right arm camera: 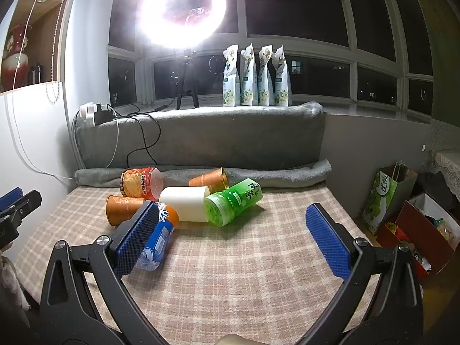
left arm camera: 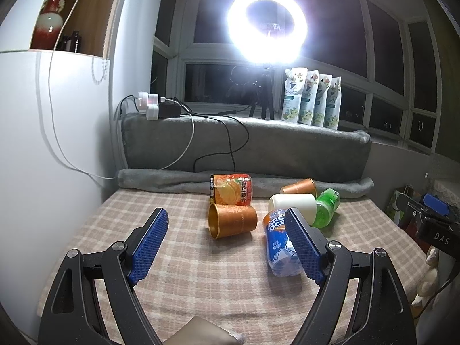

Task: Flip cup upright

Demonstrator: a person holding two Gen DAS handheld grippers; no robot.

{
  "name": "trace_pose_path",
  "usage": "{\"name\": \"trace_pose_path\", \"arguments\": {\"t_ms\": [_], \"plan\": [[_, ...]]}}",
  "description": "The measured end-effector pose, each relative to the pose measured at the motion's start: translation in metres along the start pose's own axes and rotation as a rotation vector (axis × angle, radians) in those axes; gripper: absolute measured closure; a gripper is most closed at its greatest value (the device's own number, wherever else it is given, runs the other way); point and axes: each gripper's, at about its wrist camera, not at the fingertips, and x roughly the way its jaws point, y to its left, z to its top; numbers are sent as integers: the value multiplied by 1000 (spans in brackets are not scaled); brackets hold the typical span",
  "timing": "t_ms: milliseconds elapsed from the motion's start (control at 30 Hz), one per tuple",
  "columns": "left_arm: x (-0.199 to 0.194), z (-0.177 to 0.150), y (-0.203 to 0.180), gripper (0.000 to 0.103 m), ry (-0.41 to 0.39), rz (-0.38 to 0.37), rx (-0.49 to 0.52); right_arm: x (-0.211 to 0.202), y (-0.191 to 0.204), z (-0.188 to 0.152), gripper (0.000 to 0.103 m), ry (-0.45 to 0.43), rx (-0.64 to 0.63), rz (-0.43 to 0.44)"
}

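**Both tongs wide, cups lying on their sides**

Your left tongs [left arm camera: 227, 238] stand wide apart and grip nothing; they hover low over the checked surface [left arm camera: 201, 281]. Your right tongs [right arm camera: 230, 231] are just as wide and also bare.

The nearest gold cup [left arm camera: 231, 220] lies on its side just ahead of your left tongs, its open mouth turned toward the left and toward you. In the right wrist view the same gold cup [right arm camera: 122, 209] shows partly behind the left finger of your right tongs. A second gold cup [left arm camera: 300, 187] lies on its side farther back, against the rolled grey blanket [left arm camera: 339, 187].

A white cup [left arm camera: 293, 205] lies tipped over between the two gold ones, touching a green bottle [left arm camera: 326, 208] on its right. A blue bottle [left arm camera: 280, 244] lies beside the right finger of your left tongs; whether they touch, you cannot tell. An orange can [left arm camera: 231, 188] lies on its side just behind the near gold cup.

A ring light [left arm camera: 267, 26] glares from the window ledge, with four pouches [left arm camera: 312, 99] standing to its right
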Motion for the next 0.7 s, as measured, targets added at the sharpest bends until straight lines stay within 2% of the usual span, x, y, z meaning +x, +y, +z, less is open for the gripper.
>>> {"name": "trace_pose_path", "arguments": {"t_ms": [67, 567, 633, 700], "plan": [[0, 0, 0, 20, 0, -1, -1, -2, -6, 10, 0, 4, -3, -2], [0, -1, 2, 20, -1, -2, -2, -6, -18, 14, 0, -4, 0, 1], [0, -1, 2, 20, 0, -2, -3, -6, -1, 11, 0, -4, -9, -8], [0, -1, 2, 20, 0, -2, -3, -6, -2, 11, 0, -4, -8, -6]]}}
